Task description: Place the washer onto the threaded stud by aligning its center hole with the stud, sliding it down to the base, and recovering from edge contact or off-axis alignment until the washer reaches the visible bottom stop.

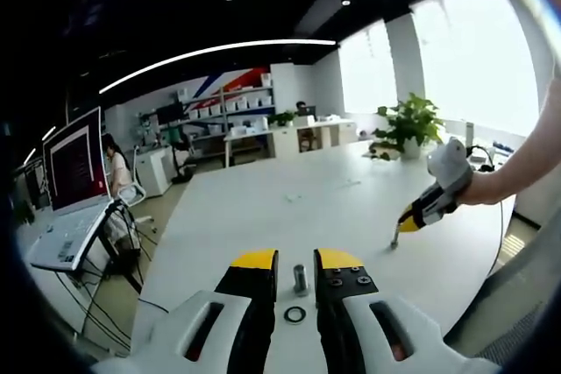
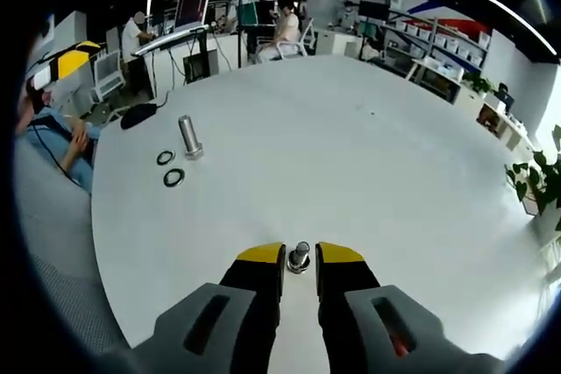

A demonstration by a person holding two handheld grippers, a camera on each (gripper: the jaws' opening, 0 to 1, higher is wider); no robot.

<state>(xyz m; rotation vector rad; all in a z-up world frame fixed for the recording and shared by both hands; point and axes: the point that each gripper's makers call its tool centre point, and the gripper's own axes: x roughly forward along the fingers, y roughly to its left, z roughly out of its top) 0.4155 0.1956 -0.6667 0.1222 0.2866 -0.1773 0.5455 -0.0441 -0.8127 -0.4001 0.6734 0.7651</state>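
The left gripper (image 1: 296, 271) hovered low over the white table (image 1: 263, 208), its yellow-tipped jaws parted and holding nothing. Between them stood a threaded stud (image 1: 301, 278), upright, and just nearer the camera a washer (image 1: 294, 314) lay flat on the table, close to the stud but apart from it.

In the right gripper view, the right gripper (image 2: 299, 260) also had its jaws spread and unloaded, with a second short stud (image 2: 300, 257) standing between the tips. Far to the left on that table (image 2: 368, 146) stood a taller stud (image 2: 189, 137), with two washers (image 2: 166, 158) lying beside it, none threaded on. In the left gripper view, the right gripper (image 1: 396, 238) appeared off to the right, tips down near the table; its jaw state could not be told from there.

No washer was on a stud yet, so I judged the pick-up was the step in hand. Doing it well would call for pinching the washer by its rim, lifting it level, centering the hole over the stud tip, and lowering straight; if an edge caught, back off and re-level rather than push.

A laptop (image 1: 74, 164) sat at the far left; no writing or brand could be read anywhere.
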